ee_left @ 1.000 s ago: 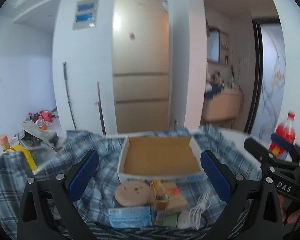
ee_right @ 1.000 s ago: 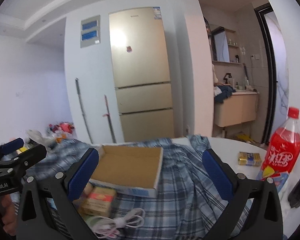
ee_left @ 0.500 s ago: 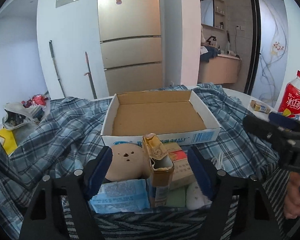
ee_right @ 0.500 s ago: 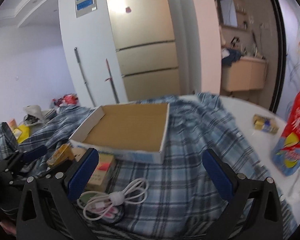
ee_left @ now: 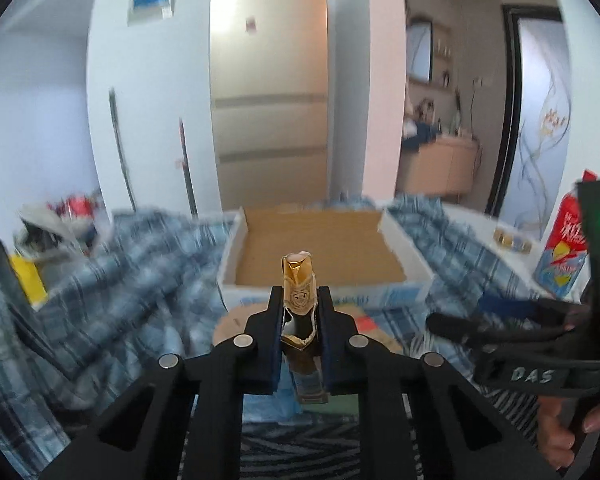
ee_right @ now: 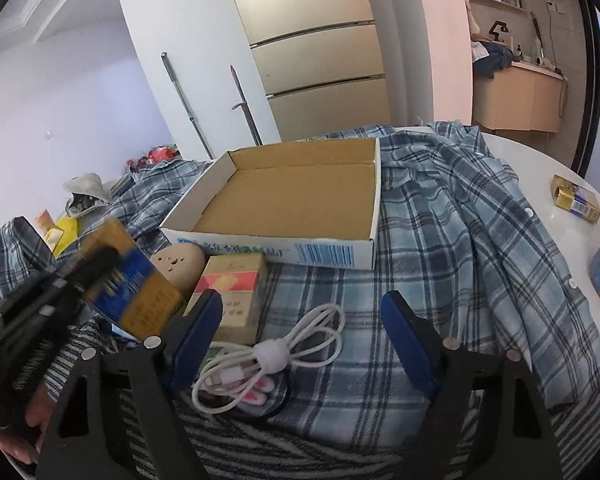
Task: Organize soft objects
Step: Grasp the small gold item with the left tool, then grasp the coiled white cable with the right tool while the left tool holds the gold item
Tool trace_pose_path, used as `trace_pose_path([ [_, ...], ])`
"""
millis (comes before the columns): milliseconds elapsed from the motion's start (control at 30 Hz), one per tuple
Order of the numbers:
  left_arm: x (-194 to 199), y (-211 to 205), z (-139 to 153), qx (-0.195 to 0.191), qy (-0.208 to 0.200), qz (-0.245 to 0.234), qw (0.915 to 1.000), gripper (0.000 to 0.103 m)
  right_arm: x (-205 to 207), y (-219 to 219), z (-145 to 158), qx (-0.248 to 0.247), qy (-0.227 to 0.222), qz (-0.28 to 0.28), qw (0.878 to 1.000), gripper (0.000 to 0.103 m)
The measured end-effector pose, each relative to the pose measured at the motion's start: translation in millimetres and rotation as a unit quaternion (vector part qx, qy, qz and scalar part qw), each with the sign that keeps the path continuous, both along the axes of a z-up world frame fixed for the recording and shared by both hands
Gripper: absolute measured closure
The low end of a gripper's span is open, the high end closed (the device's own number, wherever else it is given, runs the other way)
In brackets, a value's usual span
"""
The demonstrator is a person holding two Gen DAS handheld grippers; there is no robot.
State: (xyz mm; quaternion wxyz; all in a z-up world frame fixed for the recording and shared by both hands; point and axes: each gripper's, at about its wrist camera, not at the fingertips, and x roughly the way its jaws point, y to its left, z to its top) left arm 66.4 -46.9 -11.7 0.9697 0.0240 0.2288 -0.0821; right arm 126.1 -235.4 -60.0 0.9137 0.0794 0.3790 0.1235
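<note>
- The left gripper [ee_left: 299, 312] is clenched on a gold and blue carton [ee_left: 299, 292], which stands upright between the jaws with its torn top above the fingertips.
- The right gripper [ee_right: 302, 326] is released, with its jaws wide apart over the white cable [ee_right: 268, 360]. It holds nothing.
- The cardboard tray [ee_right: 288, 196] lies on the plaid shirt [ee_right: 460, 240] just behind the small items. Its floor is bare and its low white walls [ee_right: 374, 216] are the edges to pass.
- In the right wrist view the carton [ee_right: 134, 284] appears tilted at the left, in front of the tray's near left corner, beside a tan round toy [ee_right: 178, 264] and a red and beige box [ee_right: 234, 284].
- Only the right wrist view shows the cable, the toy with its dots and a small gold pack [ee_right: 576, 198] on the white table [ee_right: 540, 168].
- Only the left wrist view shows the red bottle [ee_left: 564, 248] at the right. This view is blurred.
</note>
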Motion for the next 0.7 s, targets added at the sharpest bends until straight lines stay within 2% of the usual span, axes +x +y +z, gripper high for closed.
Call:
trace_pose_path([
  [67, -14.1, 4.4, 7.2, -0.001, -0.048, 0.000, 0.9988, 0.087, 0.4, 3.9, -3.4, 0.013, 0.014, 0.024, 1.000, 0.024],
  [100, -19.5, 6.4, 8.9, -0.004, -0.067, 0.001, 0.9978, 0.087, 2.1, 5.8, -6.3, 0.019, 0.028, 0.036, 0.999, 0.030],
  [167, -24.4, 7.5, 10.4, -0.011, -0.079, 0.000, 0.9968, 0.087, 5.8, 8.5, -12.9, 0.028, 0.053, 0.049, 0.997, 0.036],
  [233, -23.1, 7.3, 11.0, -0.012, -0.075, -0.007, 0.9971, 0.087, 9.5, 9.3, -19.5, 0.037, 0.073, 0.053, 0.995, 0.040],
  [400, -25.6, 10.9, 9.8, -0.017, -0.075, -0.005, 0.9970, 0.087, 18.1, 2.2, -32.8, 0.078, 0.114, 0.046, 0.989, 0.040],
  [467, -26.7, 11.3, 10.0, -0.019, -0.077, -0.003, 0.9968, 0.087, 20.8, 4.8, -37.8, 0.080, 0.131, 0.054, 0.987, 0.040],
  [567, -27.0, 10.5, 9.1, -0.017, -0.077, 0.000, 0.9969, 0.087, 21.6, 10.3, -38.8, 0.068, 0.130, 0.056, 0.988, 0.041],
  [700, -29.7, 9.9, 8.4, -0.013, -0.082, -0.002, 0.9966, 0.087, 23.1, 12.5, -39.2, 0.074, 0.127, 0.062, 0.987, 0.064],
])
